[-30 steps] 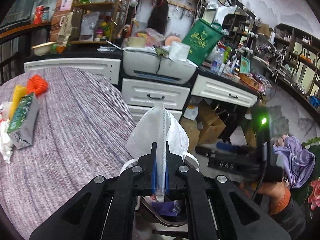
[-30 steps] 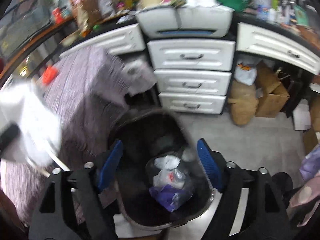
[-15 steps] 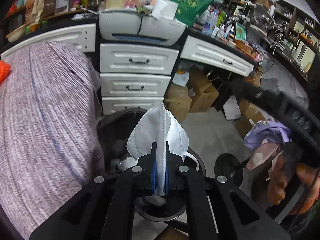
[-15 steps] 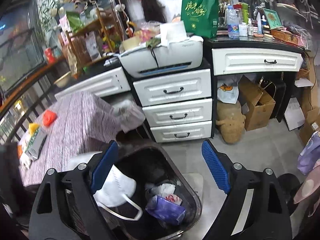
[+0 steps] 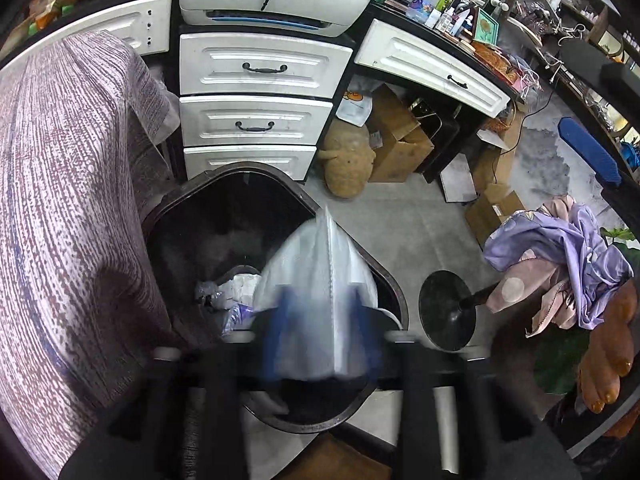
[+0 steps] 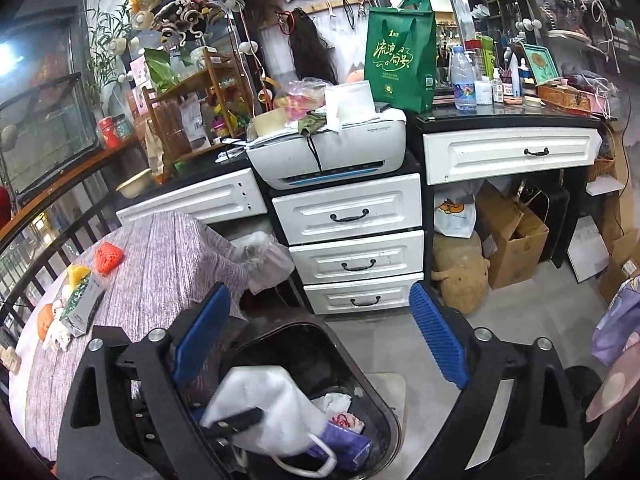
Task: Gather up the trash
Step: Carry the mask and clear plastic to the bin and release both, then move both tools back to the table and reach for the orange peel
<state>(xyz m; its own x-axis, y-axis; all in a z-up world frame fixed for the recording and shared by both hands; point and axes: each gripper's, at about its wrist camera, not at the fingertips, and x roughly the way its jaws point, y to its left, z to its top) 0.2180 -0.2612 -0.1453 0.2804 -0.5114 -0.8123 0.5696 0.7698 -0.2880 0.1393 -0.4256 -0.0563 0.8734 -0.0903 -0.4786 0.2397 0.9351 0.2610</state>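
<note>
The left gripper (image 5: 320,332) hangs over the bin (image 5: 394,284), its jaws blurred but seemingly parted a little on either side of the white mask (image 5: 320,264); whether they pinch it or have just let go cannot be told; the mask sits at the bin's mouth, over the 4 o'clock part of the rim in the left view, one ear loop trailing at the edge; in the right view the same mask (image 6: 272,412) shows low inside the bin (image 6: 384,408), above a purple wrapper (image 6: 344,444) and crumpled white scraps (image 6: 334,402) already lying at the bottom. The right gripper (image 6: 320,344) holds nothing, its jaws spread wide, the blue pads (image 6: 438,344) well apart, and it looks across the bin toward the drawers (image 6: 352,240) at 12 o'clock. Judged from this, the mask is all but delivered and some trash is already in; what is left lies on the tabletop (image 6: 168,264) at 9 o'clock: a red net (image 6: 108,256), a yellow piece (image 6: 76,274), a small carton (image 6: 82,306) and white scraps (image 6: 58,332) near its far edge, well apart from the bin; so the task looks partway done, with several pickups to go.
</note>
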